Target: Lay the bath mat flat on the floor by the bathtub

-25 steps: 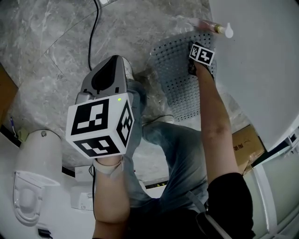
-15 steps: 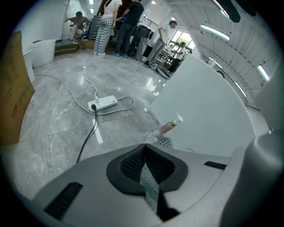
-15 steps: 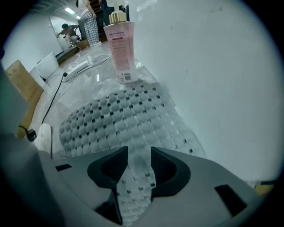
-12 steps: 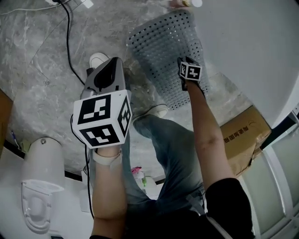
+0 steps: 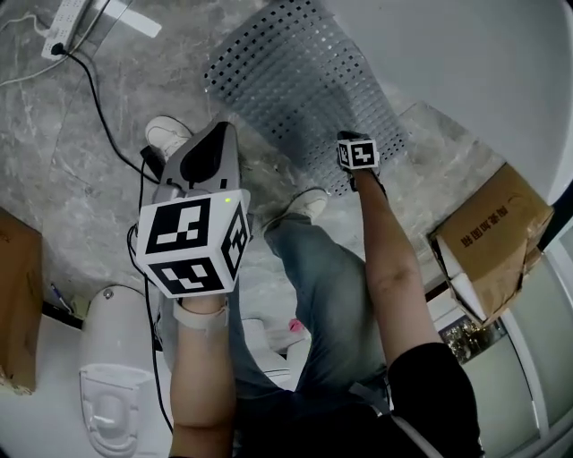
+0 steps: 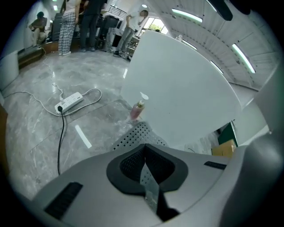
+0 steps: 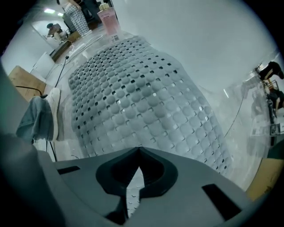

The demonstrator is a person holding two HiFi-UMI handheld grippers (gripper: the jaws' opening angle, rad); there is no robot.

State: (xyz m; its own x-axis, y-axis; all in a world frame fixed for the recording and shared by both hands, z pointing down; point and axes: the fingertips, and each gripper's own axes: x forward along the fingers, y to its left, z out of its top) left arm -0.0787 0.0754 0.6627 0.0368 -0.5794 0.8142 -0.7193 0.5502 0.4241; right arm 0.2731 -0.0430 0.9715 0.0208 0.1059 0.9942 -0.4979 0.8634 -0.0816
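The grey perforated bath mat [image 5: 295,85] lies spread on the marble floor along the white bathtub [image 5: 466,63]; the right gripper view shows the bath mat [image 7: 142,93] filling the frame. My right gripper [image 5: 356,179] points straight down over the mat's near end, jaws shut; I see no fold of mat pinched between them, and whether the tips touch it is hidden. Held high and close to the head camera, my left gripper [image 5: 213,134] hangs left of the mat, shut and empty. The mat's corner [image 6: 136,135] shows just beyond it.
A pink bottle [image 6: 136,110] stands at the mat's far end by the tub. A power strip [image 5: 67,22] and its black cable [image 5: 107,134] lie at left. Cardboard box [image 5: 492,241] at right, toilet [image 5: 107,376] at lower left. The person's shoes [image 5: 166,134] stand beside the mat.
My right gripper has travelled along the mat from the far end near the bottle to its near end. The mat now lies flatter and more spread out. The left gripper stayed raised.
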